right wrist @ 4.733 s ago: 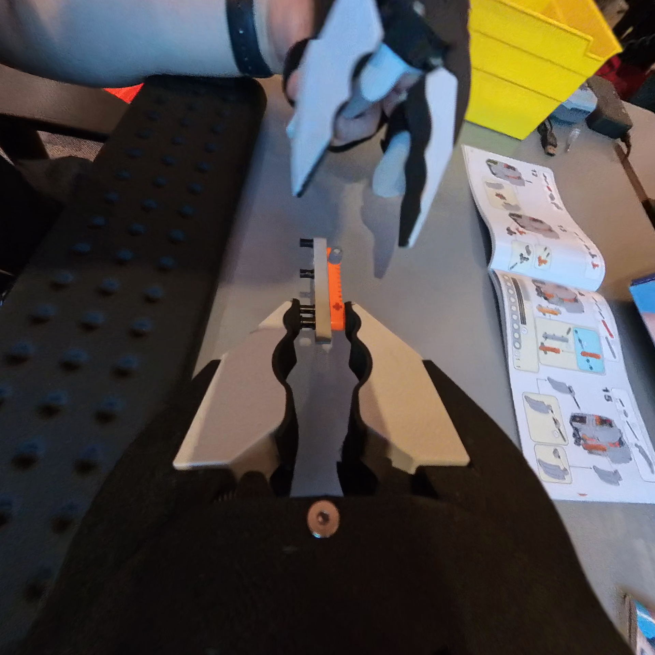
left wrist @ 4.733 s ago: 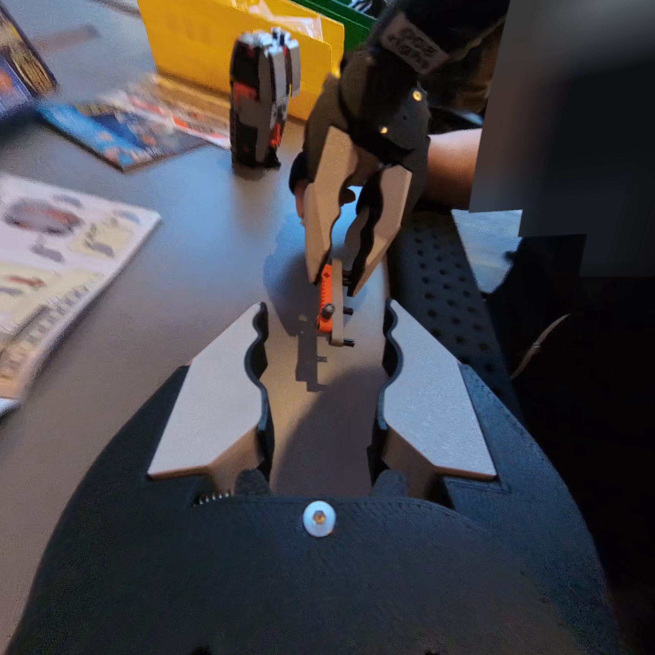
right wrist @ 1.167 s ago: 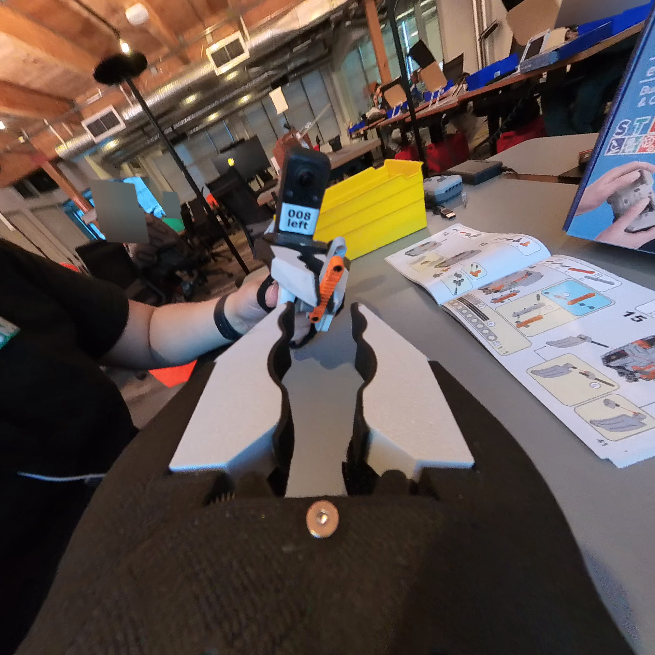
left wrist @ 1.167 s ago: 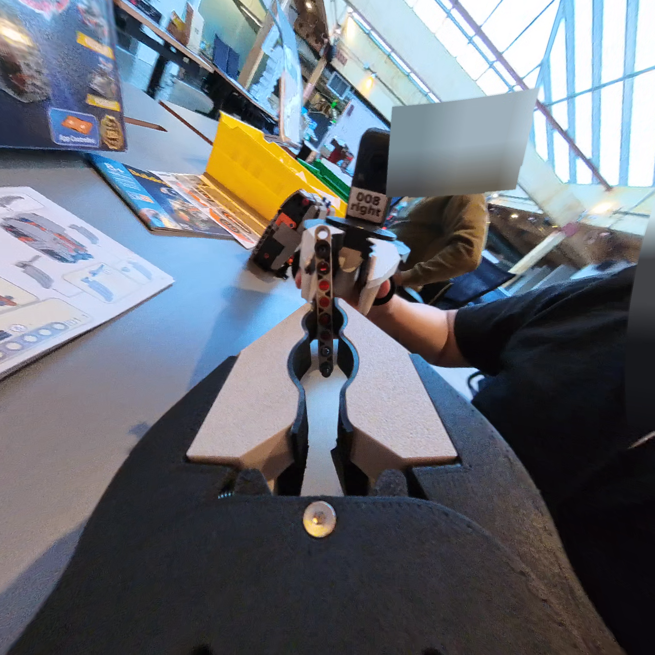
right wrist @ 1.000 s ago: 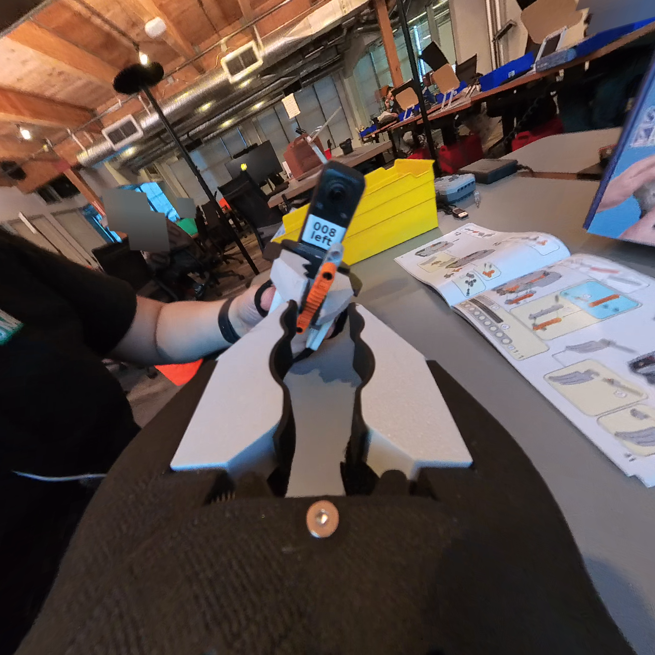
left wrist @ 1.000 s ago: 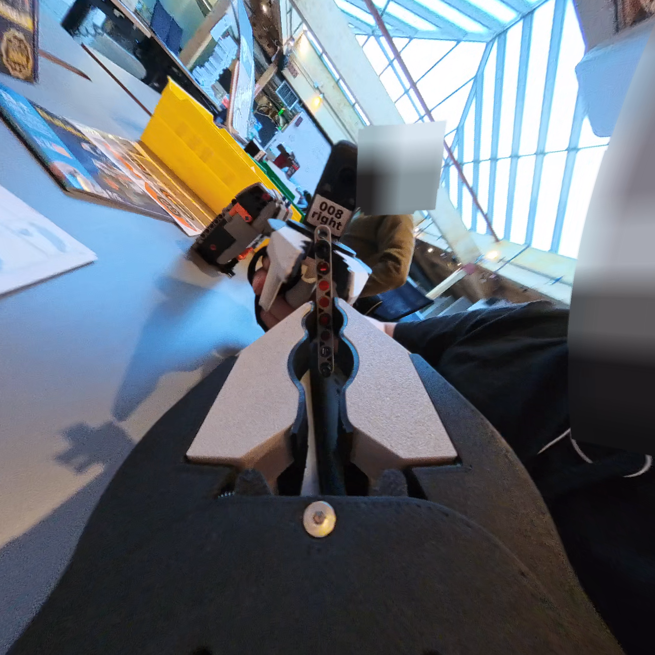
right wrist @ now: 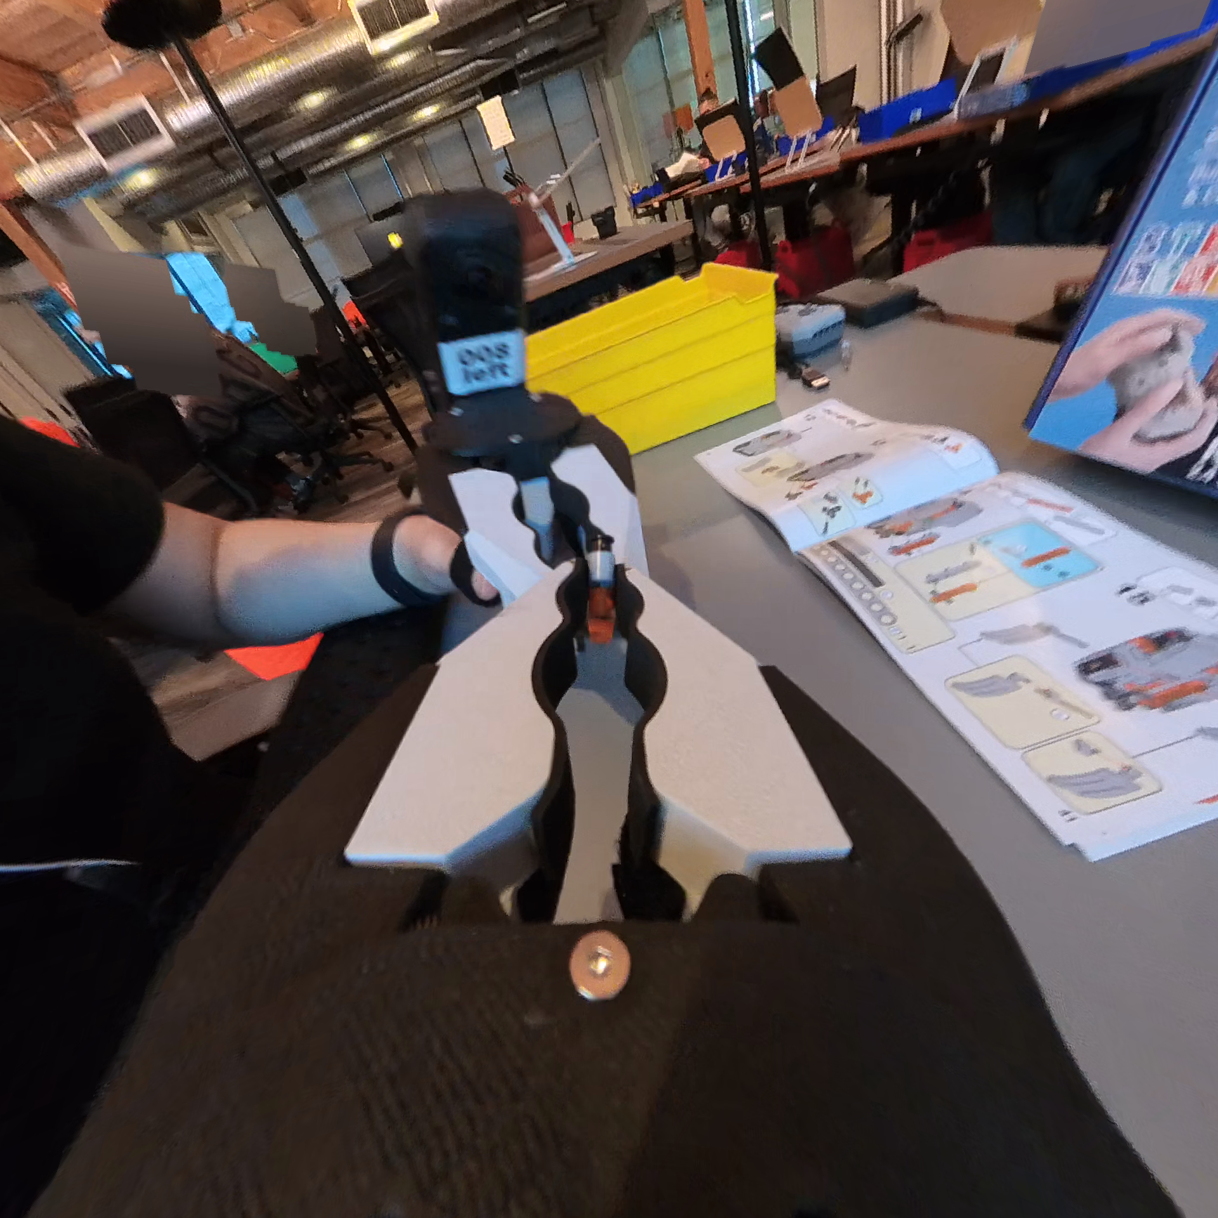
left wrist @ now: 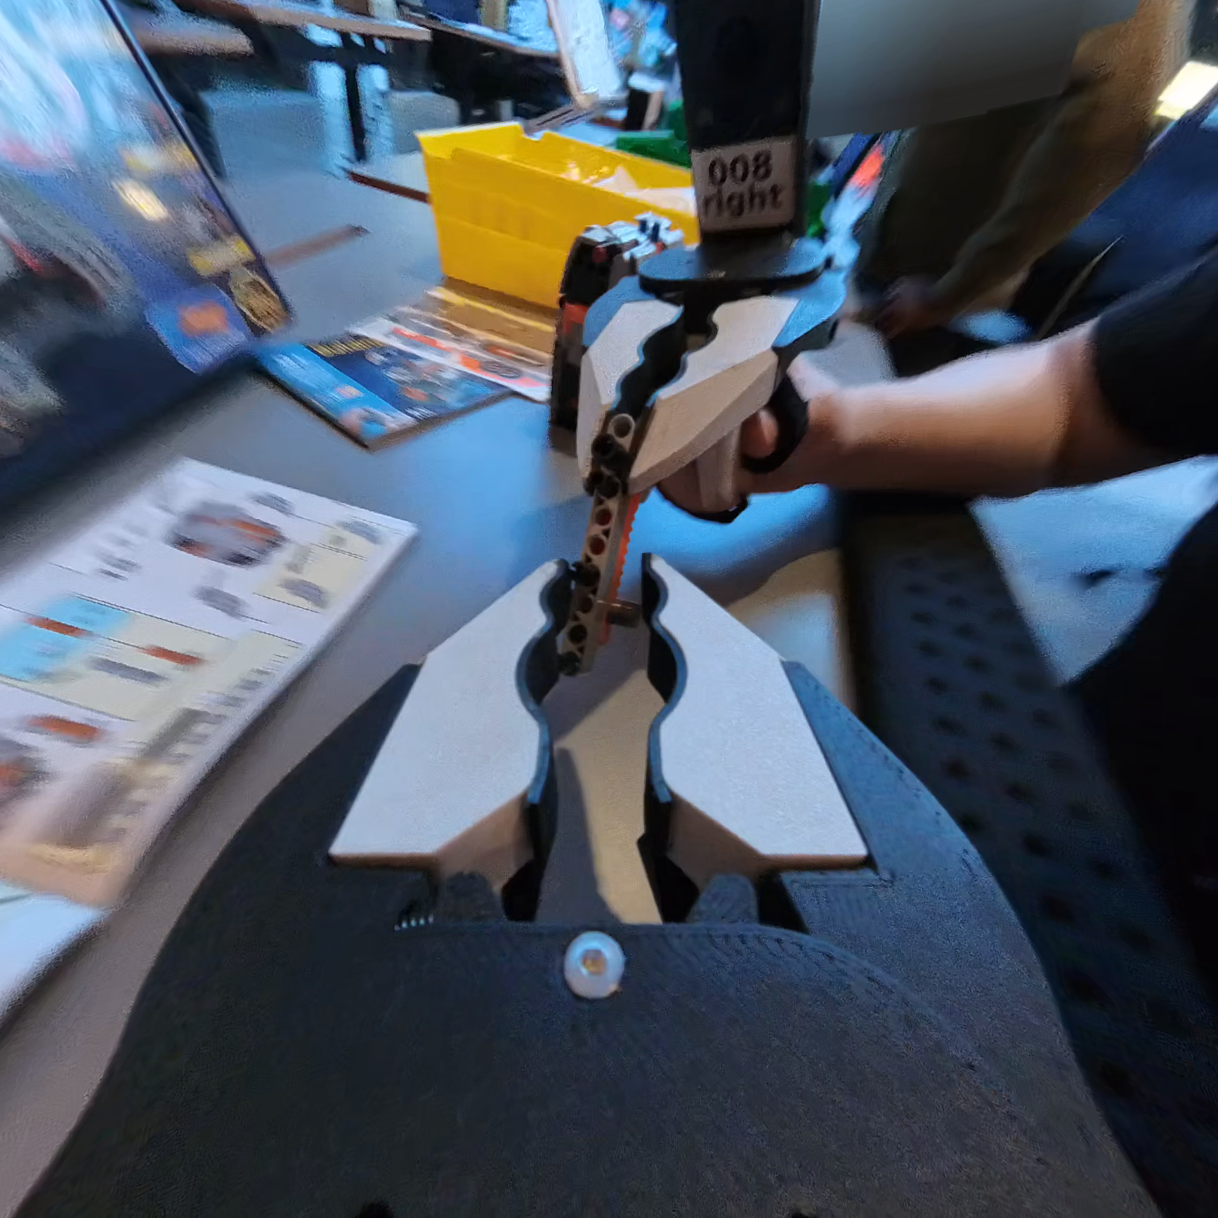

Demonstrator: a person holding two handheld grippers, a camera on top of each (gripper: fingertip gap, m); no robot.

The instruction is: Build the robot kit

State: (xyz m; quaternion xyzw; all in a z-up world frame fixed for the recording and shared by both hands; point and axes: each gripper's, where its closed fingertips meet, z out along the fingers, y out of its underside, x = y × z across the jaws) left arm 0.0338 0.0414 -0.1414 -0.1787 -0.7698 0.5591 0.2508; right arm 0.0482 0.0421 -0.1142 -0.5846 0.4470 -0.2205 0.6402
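Observation:
A long grey holed beam (left wrist: 596,560) with an orange beam (left wrist: 625,527) pinned to its side hangs above the grey table (left wrist: 461,461). My right gripper (left wrist: 619,455) is shut on its upper end. Its lower end sits between the fingers of my left gripper (left wrist: 605,565), which is open, the beam close to the left finger. In the right wrist view my right gripper (right wrist: 598,580) pinches the orange and grey piece (right wrist: 601,606) at its fingertips. The left gripper (right wrist: 560,547) faces it just beyond, jaws apart.
An open instruction booklet (left wrist: 165,626) (right wrist: 956,593) lies on the table. A yellow bin (left wrist: 527,198) (right wrist: 659,369), a black and grey brick model (left wrist: 586,277), a blue booklet (left wrist: 408,369) and a boxed set (left wrist: 99,231) stand farther back. A black studded mat (left wrist: 988,725) lies at the table's edge. Only a small space, under 4 cm, lies between the two pairs of fingers. The boxed set (left wrist: 99,231) is about equally far from each gripper, around 30 cm.
One second ago my left gripper was shut on the beam and the right was open. Now the right gripper is shut on it and the left has opened. Both have tilted down toward the table.

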